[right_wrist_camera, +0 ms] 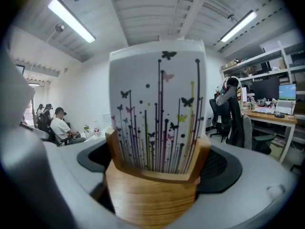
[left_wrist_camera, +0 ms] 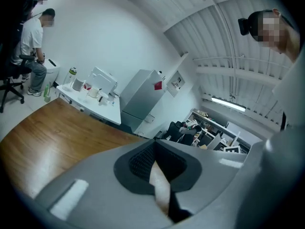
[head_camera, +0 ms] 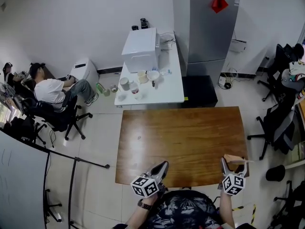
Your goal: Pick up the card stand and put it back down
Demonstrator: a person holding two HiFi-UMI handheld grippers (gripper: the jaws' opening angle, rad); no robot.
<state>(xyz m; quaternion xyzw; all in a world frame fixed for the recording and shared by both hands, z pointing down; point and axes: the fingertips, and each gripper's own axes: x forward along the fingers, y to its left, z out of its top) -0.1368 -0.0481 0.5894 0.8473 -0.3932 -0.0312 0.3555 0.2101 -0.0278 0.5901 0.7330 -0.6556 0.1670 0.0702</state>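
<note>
A wooden card stand holds a white card printed with butterflies and coloured stems. It fills the right gripper view, gripped between both jaws. In the head view my right gripper is shut on the card stand over the brown table's near right corner; whether the stand touches the tabletop is hidden. My left gripper hovers at the near edge of the table, left of centre. In its own view the left gripper has its jaws closed together with nothing held, tilted up over the table.
Beyond the brown table stands a white table with a white box-shaped appliance, cups and bottles. A grey fridge is behind it. A person sits at far left. Office chairs stand at the right.
</note>
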